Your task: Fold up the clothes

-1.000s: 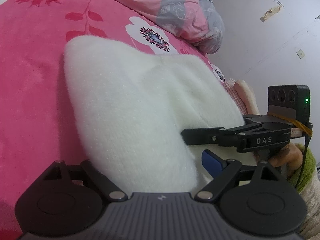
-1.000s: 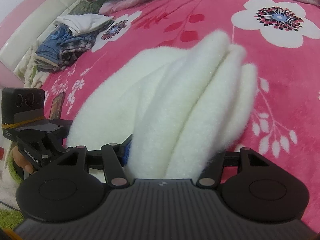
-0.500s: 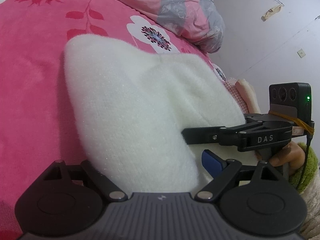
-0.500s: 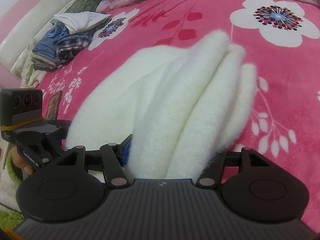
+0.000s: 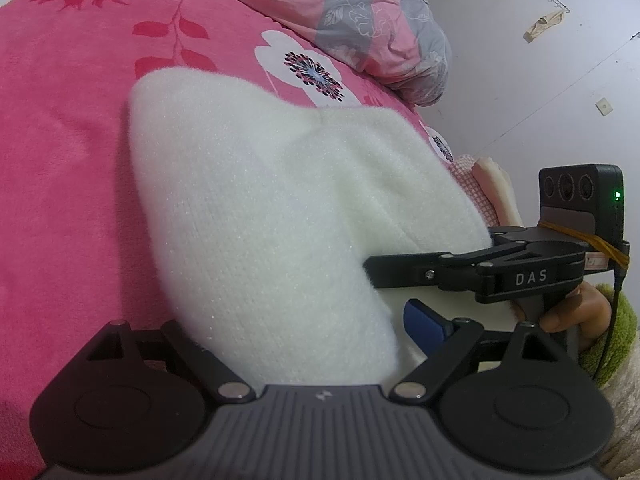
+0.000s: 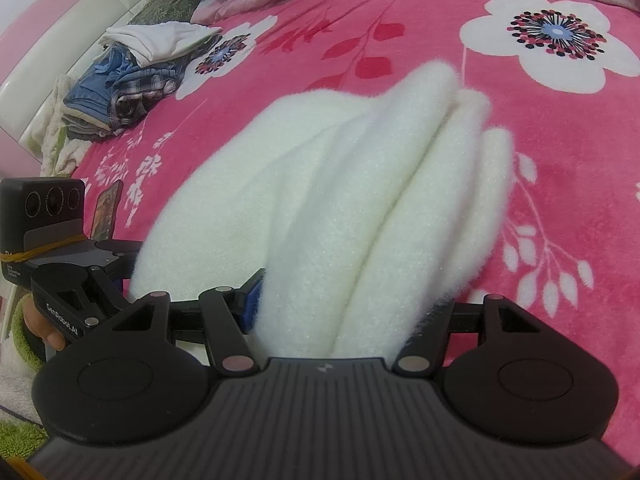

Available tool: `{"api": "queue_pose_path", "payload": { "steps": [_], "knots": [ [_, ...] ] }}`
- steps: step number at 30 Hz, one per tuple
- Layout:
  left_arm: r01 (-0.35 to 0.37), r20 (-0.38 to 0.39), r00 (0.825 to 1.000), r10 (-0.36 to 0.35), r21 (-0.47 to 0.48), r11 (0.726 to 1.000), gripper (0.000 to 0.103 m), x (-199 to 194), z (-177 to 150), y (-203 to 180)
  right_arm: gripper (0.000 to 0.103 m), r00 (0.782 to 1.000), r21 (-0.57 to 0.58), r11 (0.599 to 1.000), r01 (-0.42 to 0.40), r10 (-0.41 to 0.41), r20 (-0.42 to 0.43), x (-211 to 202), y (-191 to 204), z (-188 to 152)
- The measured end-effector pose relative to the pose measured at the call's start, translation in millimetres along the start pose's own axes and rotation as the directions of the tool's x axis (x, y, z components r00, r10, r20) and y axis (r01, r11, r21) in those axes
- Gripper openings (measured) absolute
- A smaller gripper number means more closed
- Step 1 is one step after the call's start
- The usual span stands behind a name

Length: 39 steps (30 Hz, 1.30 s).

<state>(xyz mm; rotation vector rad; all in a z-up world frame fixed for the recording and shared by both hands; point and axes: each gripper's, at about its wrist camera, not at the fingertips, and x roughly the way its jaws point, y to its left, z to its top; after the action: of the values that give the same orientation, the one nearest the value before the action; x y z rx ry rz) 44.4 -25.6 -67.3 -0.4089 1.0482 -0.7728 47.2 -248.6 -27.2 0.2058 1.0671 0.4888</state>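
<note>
A fluffy white garment (image 5: 260,220) lies folded in thick layers on the pink flowered bedspread (image 5: 60,140). My left gripper (image 5: 300,320) has its jaws wide around the near end. The cloth hides its left finger, and the blue pad (image 5: 424,326) on its right finger sits against the lower layers. In the right wrist view the garment (image 6: 340,208) is bunched into long ridges, and my right gripper (image 6: 344,312) presses on both sides of it. Each gripper shows in the other's view, the right gripper (image 5: 372,272) on the right and the left gripper (image 6: 120,264) on the left.
A pile of folded clothes (image 6: 132,76) sits at the far left of the bed by the white headboard (image 6: 60,52). A pink and grey quilt (image 5: 372,20) is heaped at the back, next to a wall (image 5: 540,100). A hand in a green sleeve (image 5: 568,312) holds the right gripper.
</note>
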Motion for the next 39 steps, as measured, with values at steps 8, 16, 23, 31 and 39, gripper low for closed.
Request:
{"api": "queue_pose_path", "payload": {
  "steps": [8,16,23,31,39],
  "knots": [
    [-0.001,-0.002,1.0,0.001,0.0,1.0,0.089,-0.1,0.8,0.3,0.059,1.0,-0.003,1.0,0.003,-0.003,-0.001,0.3,0.0,0.2],
    [-0.005,-0.004,1.0,0.005,0.004,1.0,0.089,-0.7,1.2,0.1,0.059,1.0,-0.004,1.0,0.003,-0.003,-0.001,0.4,0.0,0.1],
    [-0.008,-0.002,1.0,0.008,0.001,1.0,0.089,-1.8,2.0,-1.5,0.059,1.0,-0.014,1.0,0.008,-0.008,0.002,0.0,1.2,-0.4],
    [-0.007,0.001,1.0,0.007,0.016,1.0,0.089,-7.3,5.7,-16.0,0.058,1.0,-0.05,0.999,0.022,-0.02,0.022,-6.9,5.4,-1.8],
    [0.0,0.004,1.0,-0.001,0.08,0.997,0.087,-6.4,12.9,-45.5,0.057,0.996,-0.105,0.993,0.047,-0.039,0.078,-28.5,3.4,-5.8]
  ]
}}
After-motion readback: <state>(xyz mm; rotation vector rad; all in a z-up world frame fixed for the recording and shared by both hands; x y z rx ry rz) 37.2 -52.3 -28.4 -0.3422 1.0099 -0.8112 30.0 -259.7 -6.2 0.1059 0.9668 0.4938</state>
